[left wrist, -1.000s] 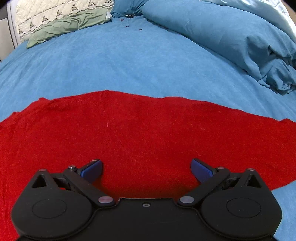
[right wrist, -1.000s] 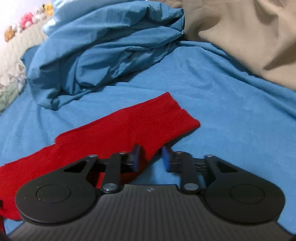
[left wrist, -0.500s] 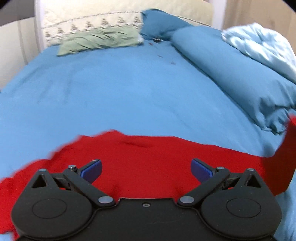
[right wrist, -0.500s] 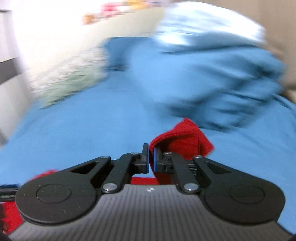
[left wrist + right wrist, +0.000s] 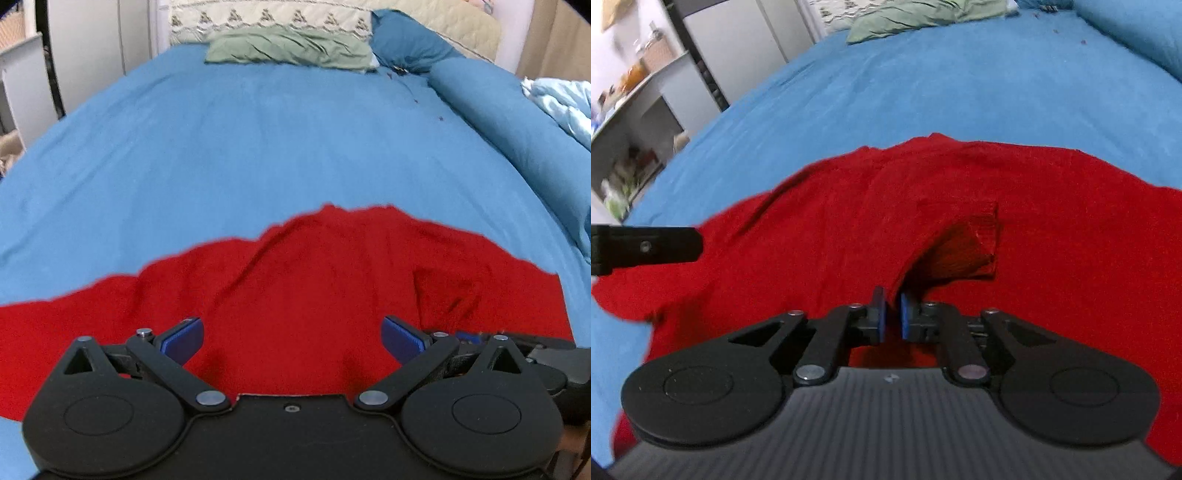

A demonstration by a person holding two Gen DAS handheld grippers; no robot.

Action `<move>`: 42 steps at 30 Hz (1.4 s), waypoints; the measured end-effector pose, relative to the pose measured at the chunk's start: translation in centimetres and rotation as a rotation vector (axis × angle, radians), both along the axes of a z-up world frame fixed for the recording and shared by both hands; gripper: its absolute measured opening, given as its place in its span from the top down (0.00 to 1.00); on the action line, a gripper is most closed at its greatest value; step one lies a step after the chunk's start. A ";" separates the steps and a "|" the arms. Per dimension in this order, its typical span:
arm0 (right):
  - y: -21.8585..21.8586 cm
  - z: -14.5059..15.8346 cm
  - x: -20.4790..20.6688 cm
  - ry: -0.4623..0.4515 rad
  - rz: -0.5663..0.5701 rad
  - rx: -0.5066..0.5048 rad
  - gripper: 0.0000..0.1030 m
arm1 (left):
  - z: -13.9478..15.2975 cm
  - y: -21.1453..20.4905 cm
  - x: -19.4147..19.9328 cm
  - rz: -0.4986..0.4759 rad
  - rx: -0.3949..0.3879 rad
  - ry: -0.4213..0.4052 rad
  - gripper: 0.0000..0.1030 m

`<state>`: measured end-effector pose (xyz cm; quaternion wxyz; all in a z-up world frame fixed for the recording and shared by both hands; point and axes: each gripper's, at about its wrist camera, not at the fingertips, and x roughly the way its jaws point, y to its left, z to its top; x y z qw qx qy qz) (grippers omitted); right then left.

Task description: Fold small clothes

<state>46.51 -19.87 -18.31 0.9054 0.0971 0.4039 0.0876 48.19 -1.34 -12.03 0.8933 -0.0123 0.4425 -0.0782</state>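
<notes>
While the red garment is lying spread across the near part of the blue bedsheet, the left gripper is hovering over the garment's near edge with its blue-padded jaws standing wide apart and nothing between them. Red cloth is showing through the whole gap. Whether the pads are touching the fabric cannot be told.

The right gripper is pinching a ribbed end of the red garment: its jaws are sitting nearly together with a strip of red cloth rising out from between them. That lifted piece, the ribbed cuff, is standing up off the garment's flat body and casting a dark fold beneath itself, just beyond the fingertips. In the left wrist view the same raised cuff is appearing toward the garment's right side, beyond the right-hand pad.

A black bar, part of the left tool, is reaching into the right wrist view at the garment's left edge. The garment's body is showing loose diagonal wrinkles running away from the grippers toward its far edge.

Beyond the garment, at the far end of the bedsheet, a green pillow is lying against a patterned cream quilt. To the garment's right, a rolled blue duvet is running along the bed. A grey shelf unit is standing off the bed, left of the garment.
</notes>
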 end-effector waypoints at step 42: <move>-14.5 1.4 -11.2 0.082 -0.435 -0.115 0.00 | -1.6 -6.8 0.9 -0.044 -0.164 -0.115 0.96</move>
